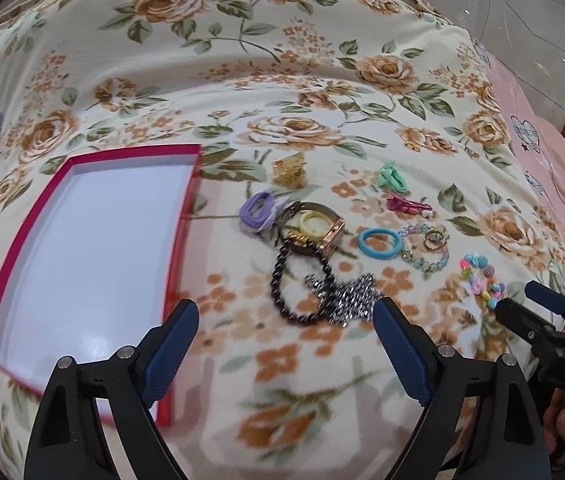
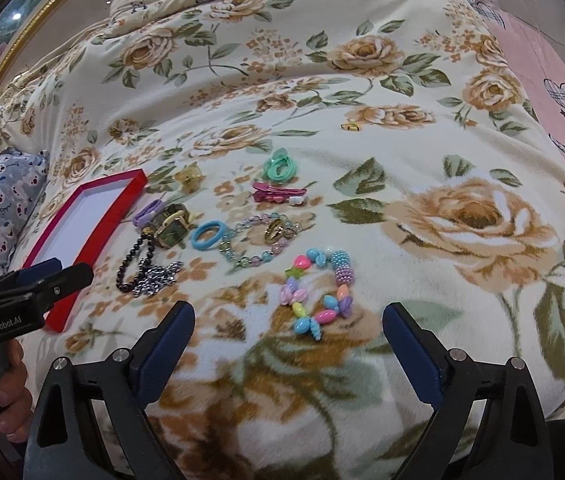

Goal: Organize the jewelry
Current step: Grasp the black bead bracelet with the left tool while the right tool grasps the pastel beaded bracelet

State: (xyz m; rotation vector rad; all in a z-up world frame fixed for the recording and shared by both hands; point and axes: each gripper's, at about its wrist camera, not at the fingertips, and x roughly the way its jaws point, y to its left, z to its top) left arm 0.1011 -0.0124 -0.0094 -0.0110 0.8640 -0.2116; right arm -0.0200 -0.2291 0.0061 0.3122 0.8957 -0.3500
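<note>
Both wide apart, empty — left hand-held gripper (image 1: 285, 314) over the black bead bracelet (image 1: 296, 280), right hand-held gripper (image 2: 288, 316) over the colourful bead bracelet (image 2: 316, 290). Jewelry lies on the floral blanket (image 2: 362, 100) — red box (image 1: 94, 248) left, empty.

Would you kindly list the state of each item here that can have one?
Red box: open, empty.
Left hand-held gripper: open, holding nothing.
Right hand-held gripper: open, holding nothing.
Black bracelet: on the blanket, overlapping the watch.
Watch: on the blanket, a yellow ring on it.
Colourful bracelet: on the blanket, untouched.
</note>
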